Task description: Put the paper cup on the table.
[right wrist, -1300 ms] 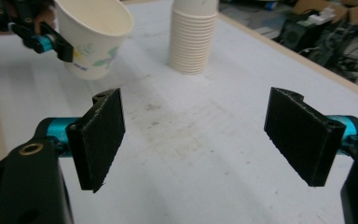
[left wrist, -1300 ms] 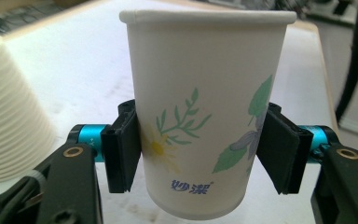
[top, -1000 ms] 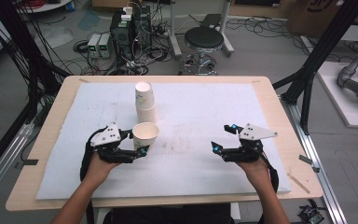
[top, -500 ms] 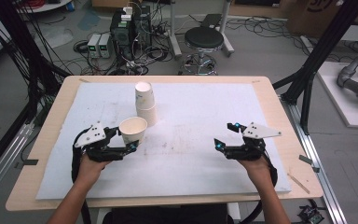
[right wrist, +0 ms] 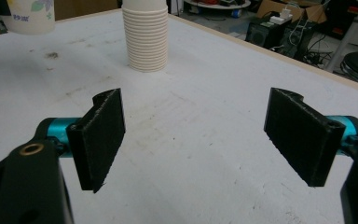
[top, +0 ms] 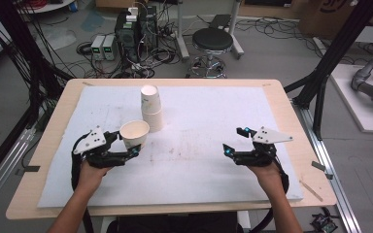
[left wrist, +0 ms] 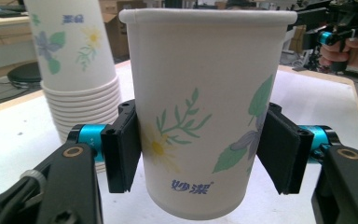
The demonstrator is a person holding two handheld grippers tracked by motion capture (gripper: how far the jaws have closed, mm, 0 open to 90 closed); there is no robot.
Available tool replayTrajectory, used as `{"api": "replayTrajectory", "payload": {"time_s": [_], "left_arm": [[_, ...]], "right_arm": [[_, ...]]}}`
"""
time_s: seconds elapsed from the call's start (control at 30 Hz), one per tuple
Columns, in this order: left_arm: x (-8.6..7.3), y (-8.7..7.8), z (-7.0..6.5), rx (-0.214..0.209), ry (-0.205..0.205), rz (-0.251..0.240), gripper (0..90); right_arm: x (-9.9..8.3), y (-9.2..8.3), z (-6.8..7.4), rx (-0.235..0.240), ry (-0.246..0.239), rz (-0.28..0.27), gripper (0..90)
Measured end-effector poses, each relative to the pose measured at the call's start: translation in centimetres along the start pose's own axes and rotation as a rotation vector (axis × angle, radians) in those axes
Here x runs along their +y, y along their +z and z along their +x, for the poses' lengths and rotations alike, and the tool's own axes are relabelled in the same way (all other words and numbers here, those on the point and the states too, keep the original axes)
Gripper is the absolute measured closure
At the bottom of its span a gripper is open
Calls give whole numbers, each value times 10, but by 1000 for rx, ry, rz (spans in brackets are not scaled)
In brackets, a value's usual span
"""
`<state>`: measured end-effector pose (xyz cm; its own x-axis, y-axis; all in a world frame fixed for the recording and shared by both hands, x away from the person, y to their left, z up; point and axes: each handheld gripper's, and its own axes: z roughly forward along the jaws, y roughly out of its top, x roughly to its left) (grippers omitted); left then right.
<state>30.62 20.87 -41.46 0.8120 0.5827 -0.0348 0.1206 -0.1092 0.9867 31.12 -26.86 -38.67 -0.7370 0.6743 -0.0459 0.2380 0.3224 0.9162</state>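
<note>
Forearms enter from the bottom of the high view, each hand carrying a gripper. The left gripper (top: 126,153), lower left of centre, is clenched on a white floral-printed paper cup (left wrist: 200,116), held upright, mouth up, its base seemingly clear of the tabletop. The right gripper (top: 233,150), lower right of centre, is seen with its jaws spread wide and nothing between them. Just beyond the held cup, an inverted stack of matching paper cups (top: 151,109) stands, nearer the left hand. A scuffed white mat (top: 213,170) covers the wooden tabletop. Beyond lie a black round stool (top: 212,41), cables and electronics.
</note>
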Motion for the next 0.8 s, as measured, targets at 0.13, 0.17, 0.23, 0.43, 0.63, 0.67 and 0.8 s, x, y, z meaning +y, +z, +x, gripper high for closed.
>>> {"api": "replayTrajectory", "payload": {"time_s": [0.13,0.17,0.23,0.43,0.63,0.67,0.8], "left_arm": [[-1,-4,4,24,-10,-8,365],[-1,-5,6,30,-12,-9,365],[-2,-7,8,51,-7,-7,366],[-4,-12,19,140,-8,-7,366],[-15,-20,35,256,-53,-4,365],[-16,-21,37,266,-58,-5,365],[-23,-24,47,310,-79,8,365]], "right_arm": [[0,1,1,0,1,8,207],[-1,1,1,0,-1,9,207],[-1,0,0,-2,-7,3,207],[-3,-1,0,1,-7,11,207],[-3,-2,1,2,-6,12,208],[-3,-2,1,2,-7,11,208],[-3,-1,2,7,-9,14,208]]}}
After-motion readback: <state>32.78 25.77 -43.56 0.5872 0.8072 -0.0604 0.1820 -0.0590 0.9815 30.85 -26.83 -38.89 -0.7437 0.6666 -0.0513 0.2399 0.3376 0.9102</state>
